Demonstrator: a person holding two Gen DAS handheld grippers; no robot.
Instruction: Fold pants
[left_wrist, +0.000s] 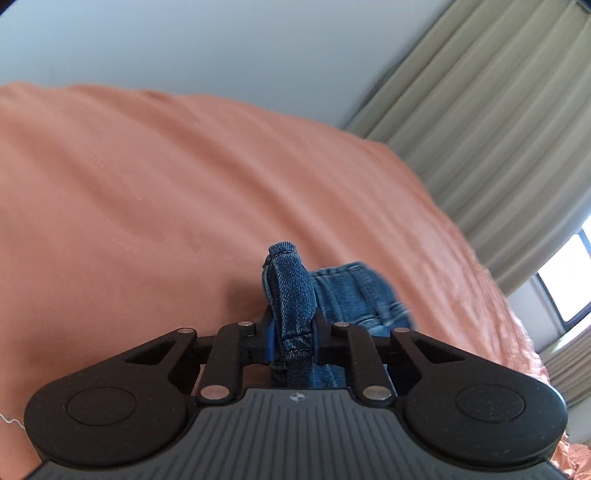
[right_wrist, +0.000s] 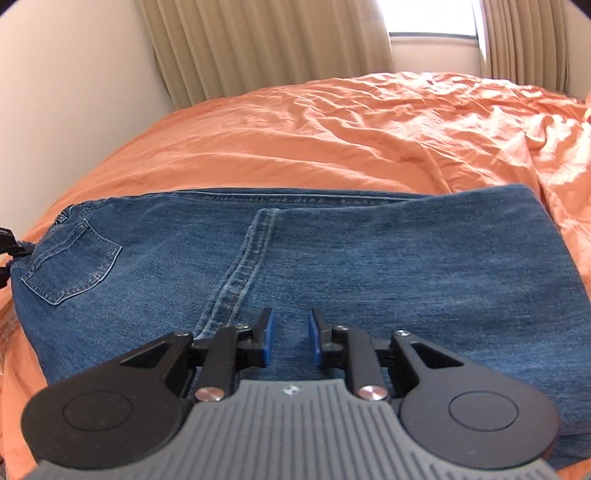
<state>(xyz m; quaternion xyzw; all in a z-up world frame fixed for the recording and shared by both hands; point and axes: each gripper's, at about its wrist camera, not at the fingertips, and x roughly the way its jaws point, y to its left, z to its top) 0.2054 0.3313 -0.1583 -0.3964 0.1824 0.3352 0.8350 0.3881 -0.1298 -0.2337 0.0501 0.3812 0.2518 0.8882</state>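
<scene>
Blue denim pants (right_wrist: 332, 266) lie folded lengthwise across an orange bed cover, back pocket (right_wrist: 74, 258) at the left. My right gripper (right_wrist: 290, 334) is open and empty, just above the pants near the centre seam. My left gripper (left_wrist: 291, 332) is shut on a bunched fold of the pants (left_wrist: 291, 288), seemingly at the waist end, and holds it above the bed. The left gripper's black edge (right_wrist: 7, 247) shows at the far left of the right wrist view, by the waistband.
The orange bed cover (right_wrist: 369, 129) is wrinkled and spreads far beyond the pants. A white wall (right_wrist: 74, 74) runs along the left. Beige curtains (right_wrist: 258, 44) and a bright window (right_wrist: 432, 18) stand behind the bed.
</scene>
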